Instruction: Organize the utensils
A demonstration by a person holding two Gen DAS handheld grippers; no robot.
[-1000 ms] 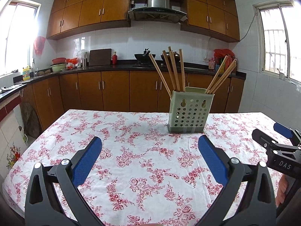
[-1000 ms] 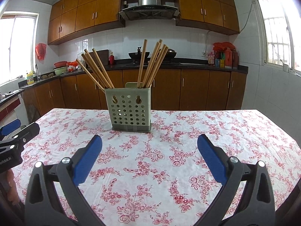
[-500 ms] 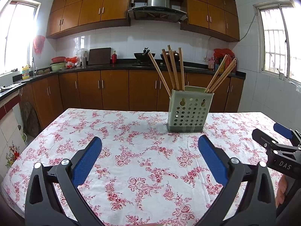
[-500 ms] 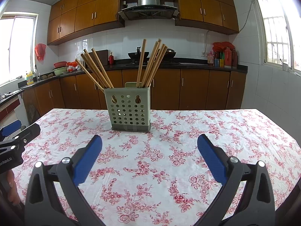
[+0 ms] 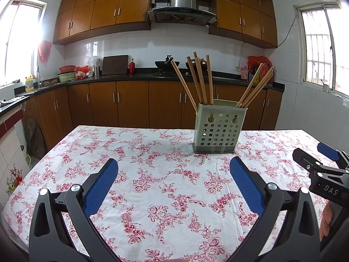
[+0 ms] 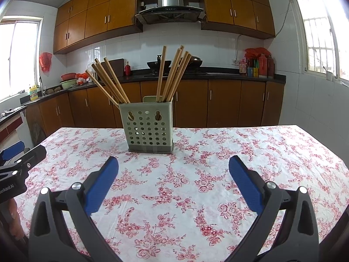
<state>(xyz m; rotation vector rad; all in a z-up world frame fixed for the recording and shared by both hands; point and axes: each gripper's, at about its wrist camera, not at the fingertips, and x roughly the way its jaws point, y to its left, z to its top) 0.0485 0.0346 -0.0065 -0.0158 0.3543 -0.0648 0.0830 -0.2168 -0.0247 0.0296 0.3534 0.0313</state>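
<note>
A pale green perforated utensil holder (image 5: 219, 130) (image 6: 149, 127) stands upright on the floral tablecloth (image 5: 165, 174) (image 6: 196, 163), toward the far side. Several wooden chopsticks (image 5: 201, 80) (image 6: 172, 74) lean out of it in two bunches, one per side. My left gripper (image 5: 174, 168) hovers over the near part of the table, open and empty, short of the holder. My right gripper (image 6: 173, 166) is also open and empty, just in front of the holder. Each gripper shows at the edge of the other's view: the right gripper (image 5: 314, 161), the left gripper (image 6: 24, 152).
Brown kitchen cabinets (image 5: 130, 104) and a dark counter (image 6: 218, 74) with a wok, bottles and bowls run behind the table. Windows flank the room. A person's hand (image 5: 326, 220) shows at the right edge of the left wrist view.
Both grippers have barely moved; the holder sits slightly lower and nearer in both views. Both stay open.
</note>
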